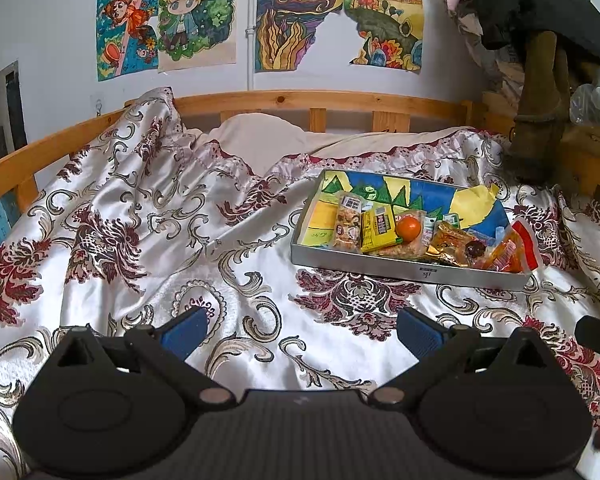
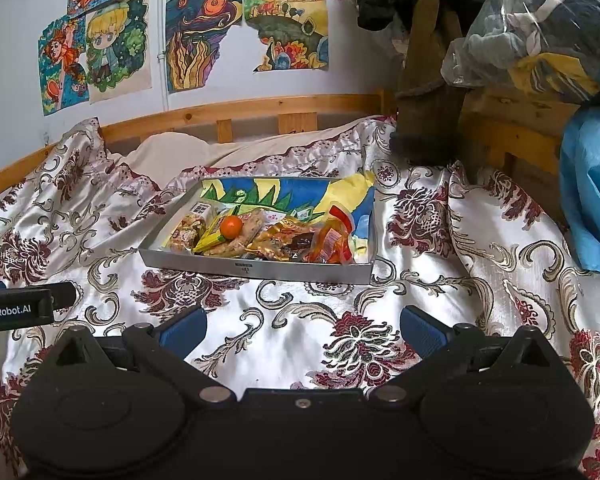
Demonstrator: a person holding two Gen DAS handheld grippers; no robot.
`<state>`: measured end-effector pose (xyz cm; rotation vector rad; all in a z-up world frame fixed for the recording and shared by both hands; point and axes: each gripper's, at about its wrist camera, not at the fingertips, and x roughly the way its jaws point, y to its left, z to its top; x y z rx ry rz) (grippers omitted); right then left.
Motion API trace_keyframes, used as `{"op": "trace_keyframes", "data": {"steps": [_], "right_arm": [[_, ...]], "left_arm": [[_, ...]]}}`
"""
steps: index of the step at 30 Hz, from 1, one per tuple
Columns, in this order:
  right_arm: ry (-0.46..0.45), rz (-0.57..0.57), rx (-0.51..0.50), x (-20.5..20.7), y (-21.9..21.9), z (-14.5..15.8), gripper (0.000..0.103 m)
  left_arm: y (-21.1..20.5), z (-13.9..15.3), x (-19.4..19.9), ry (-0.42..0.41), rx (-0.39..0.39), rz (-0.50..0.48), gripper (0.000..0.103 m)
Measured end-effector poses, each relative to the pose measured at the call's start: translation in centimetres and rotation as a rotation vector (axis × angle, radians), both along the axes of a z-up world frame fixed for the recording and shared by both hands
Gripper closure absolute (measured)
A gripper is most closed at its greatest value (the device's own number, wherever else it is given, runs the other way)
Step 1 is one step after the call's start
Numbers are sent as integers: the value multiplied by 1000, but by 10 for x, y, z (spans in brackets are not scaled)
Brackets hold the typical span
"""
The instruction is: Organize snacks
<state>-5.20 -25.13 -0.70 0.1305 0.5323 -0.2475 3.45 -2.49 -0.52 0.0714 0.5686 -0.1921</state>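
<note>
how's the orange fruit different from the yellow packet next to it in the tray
The orange fruit is round and unwrapped; the yellow packet is flat, rectangular and printed. The orange fruit rests on top of other snacks, while the yellow packet lies tilted just to its left. The fruit is plainly smaller than the packet. Both sit in the silver tray on the bedspread, untouched by either gripper.

Your left claw point(image 1: 300, 330): black body, 2 blue-padded fingers point(image 1: 186, 332), silver pivot screws. Your right claw point(image 2: 300, 330): same build, extra centre screw.
</note>
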Motion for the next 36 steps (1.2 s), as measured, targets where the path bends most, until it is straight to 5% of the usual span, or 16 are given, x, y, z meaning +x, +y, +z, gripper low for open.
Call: {"op": "trace_keyframes", "data": {"steps": [36], "right_arm": [[0, 0, 0, 0, -2, 0, 1]], "left_arm": [[-3, 1, -5, -9, 30, -5, 1]]}}
